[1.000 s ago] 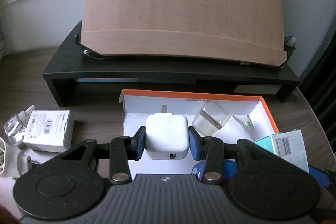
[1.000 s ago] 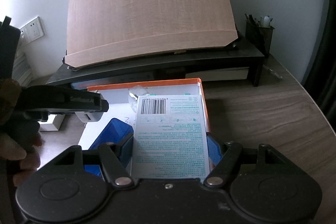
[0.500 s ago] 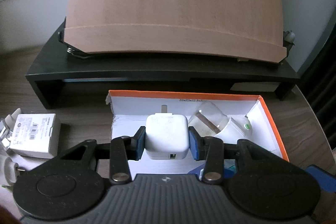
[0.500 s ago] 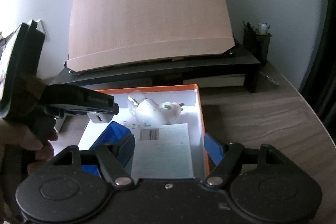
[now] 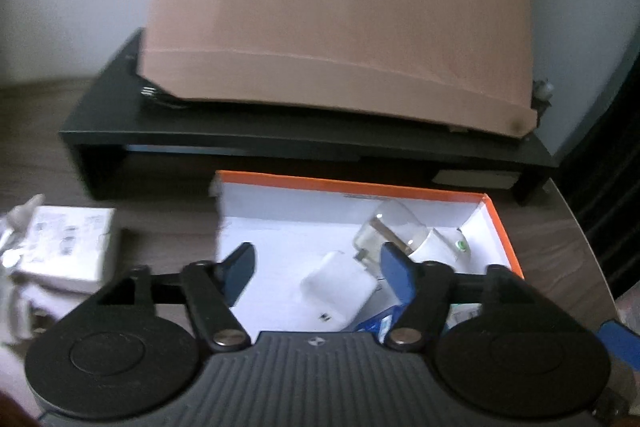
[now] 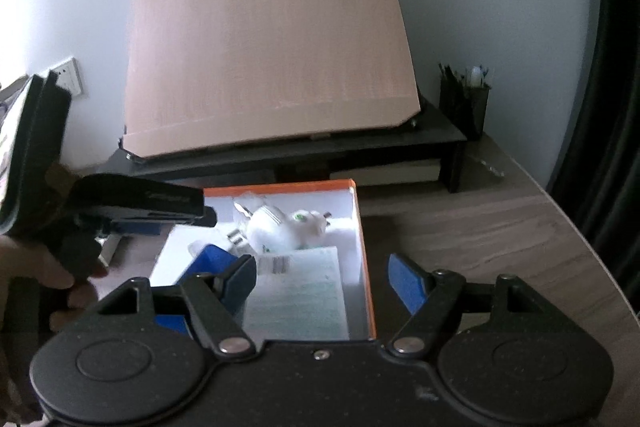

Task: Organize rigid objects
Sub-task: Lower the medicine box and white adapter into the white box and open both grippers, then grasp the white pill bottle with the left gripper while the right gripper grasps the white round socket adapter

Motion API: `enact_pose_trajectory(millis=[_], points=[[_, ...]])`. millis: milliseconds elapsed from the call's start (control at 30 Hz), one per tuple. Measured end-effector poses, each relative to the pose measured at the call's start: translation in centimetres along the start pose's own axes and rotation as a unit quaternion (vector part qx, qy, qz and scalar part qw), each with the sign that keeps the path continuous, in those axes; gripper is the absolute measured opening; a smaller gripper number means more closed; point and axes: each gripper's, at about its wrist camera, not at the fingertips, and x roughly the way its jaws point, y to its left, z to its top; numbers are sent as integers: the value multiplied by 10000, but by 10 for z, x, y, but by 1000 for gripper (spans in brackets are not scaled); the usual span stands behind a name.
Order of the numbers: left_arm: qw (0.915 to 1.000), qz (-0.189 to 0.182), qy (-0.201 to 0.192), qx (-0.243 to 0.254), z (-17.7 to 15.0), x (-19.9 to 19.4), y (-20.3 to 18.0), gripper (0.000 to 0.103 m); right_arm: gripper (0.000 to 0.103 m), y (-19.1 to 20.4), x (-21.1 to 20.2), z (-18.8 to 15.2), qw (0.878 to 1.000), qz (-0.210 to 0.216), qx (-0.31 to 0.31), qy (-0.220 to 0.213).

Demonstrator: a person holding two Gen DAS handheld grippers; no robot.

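Note:
An orange-rimmed white box [image 5: 502, 223] [image 6: 358, 227] lies on the desk. My left gripper [image 5: 316, 265] is open above it, and the white charger cube [image 5: 340, 287] lies tilted on the box floor between its fingers. A white plug with a clear cap [image 5: 416, 239] [image 6: 280, 227] lies at the back of the box. My right gripper [image 6: 322, 277] is open and empty above the box's right part, over the teal-printed carton [image 6: 298, 299] lying flat in the box. The left gripper also shows in the right wrist view [image 6: 152, 211].
A black monitor riser [image 5: 304, 139] [image 6: 360, 147] with a tilted wooden board [image 5: 340, 11] stands behind the box. A white adapter box [image 5: 68, 247] and small items lie left of the box. A black pen holder [image 6: 464, 103] stands at the back right. A blue object [image 6: 204, 263] sits in the box's left part.
My left gripper opened and dropped the white charger cube into the box. My right gripper, open since half a second ago, rose and drew back from the carton left in the box.

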Motion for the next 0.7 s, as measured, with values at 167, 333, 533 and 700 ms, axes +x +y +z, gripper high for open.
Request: enact_pose_trajectory(millis=[167, 333, 533, 700], points=[[9993, 293, -226, -86, -11, -35, 18, 94, 88, 20, -11, 4, 9998, 42, -99, -147], [9979, 548, -280, -203, -28, -63, 47, 99, 89, 50, -16, 2, 9995, 213, -205, -119], [9952, 828, -248, -460, -54, -98, 98, 99, 89, 99, -23, -5, 9971, 624, -439, 11], [9887, 1212, -207, -863, -71, -123, 152, 99, 90, 146, -19, -13, 9888, 1169, -903, 212]])
